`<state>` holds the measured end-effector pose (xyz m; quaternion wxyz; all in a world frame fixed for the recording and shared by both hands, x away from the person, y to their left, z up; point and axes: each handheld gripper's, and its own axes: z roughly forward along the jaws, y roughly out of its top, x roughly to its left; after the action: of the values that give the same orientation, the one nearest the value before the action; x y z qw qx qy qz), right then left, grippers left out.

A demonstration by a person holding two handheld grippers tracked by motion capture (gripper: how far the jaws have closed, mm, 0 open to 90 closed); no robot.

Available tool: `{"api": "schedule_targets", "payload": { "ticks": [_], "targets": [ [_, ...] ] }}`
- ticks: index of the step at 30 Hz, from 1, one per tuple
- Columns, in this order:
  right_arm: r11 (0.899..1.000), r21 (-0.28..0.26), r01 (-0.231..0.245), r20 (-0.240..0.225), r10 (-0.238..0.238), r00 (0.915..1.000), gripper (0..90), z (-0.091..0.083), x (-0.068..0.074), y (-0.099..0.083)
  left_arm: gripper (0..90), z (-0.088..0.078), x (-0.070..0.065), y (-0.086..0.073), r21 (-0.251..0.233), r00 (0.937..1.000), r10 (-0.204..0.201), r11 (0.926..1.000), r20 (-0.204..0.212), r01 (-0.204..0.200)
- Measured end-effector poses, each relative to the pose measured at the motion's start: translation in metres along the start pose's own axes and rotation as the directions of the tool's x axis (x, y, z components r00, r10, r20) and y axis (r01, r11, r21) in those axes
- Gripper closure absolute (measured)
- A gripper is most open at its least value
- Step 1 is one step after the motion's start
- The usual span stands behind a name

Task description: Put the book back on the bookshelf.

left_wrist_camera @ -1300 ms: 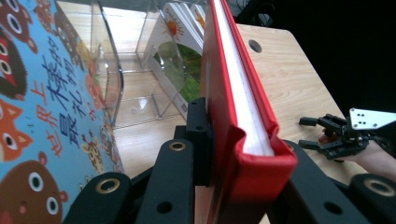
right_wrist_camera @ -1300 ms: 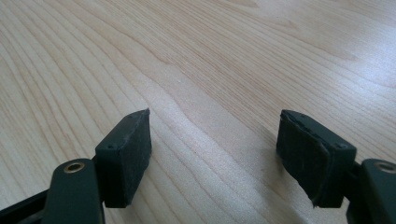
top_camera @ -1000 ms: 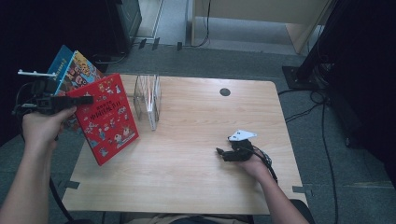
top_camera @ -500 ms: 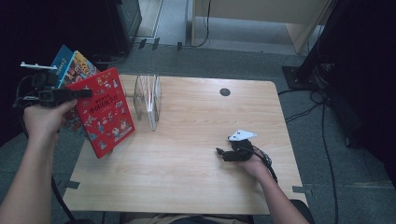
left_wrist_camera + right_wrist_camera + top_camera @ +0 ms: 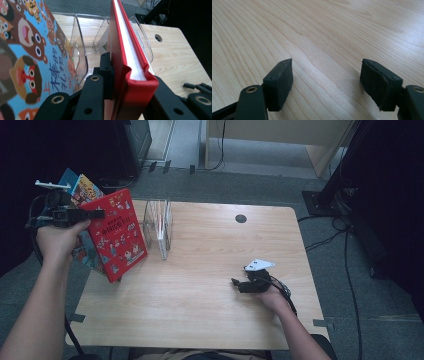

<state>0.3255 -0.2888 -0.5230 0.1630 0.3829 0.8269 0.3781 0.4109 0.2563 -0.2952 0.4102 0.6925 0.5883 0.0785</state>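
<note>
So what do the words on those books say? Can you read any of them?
Blue animal book: red characters run down its cover; I make out roughly "大幸的礼物", but they are tilted and I am not sure of them.
Red book, held in the left gripper: a line of white characters across the cover, too small and blurred to read.
Clear rack, table: no words or numbers on them.

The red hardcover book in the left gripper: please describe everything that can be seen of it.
The red hardcover book has a glossy red cover with small cartoon pictures and white lettering, and white page edges. It is closed, held tilted in the air over the wooden table's left edge, beside the clear plastic file rack. The left gripper is shut on its corner, one jaw on each cover.
</note>
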Motion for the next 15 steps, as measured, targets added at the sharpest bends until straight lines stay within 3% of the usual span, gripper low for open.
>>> {"api": "schedule_targets", "payload": {
  "ticks": [15],
  "targets": [
    [1.0, 0.0, -0.004, 0.005, 0.004, 1.0, 26.6, 0.0, 0.001, 0.0, 79.3, 0.022, 0.003, 0.027, -0.01, 0.9995, -0.004, 0.9999, -0.03, 0.003]
  ]
}}
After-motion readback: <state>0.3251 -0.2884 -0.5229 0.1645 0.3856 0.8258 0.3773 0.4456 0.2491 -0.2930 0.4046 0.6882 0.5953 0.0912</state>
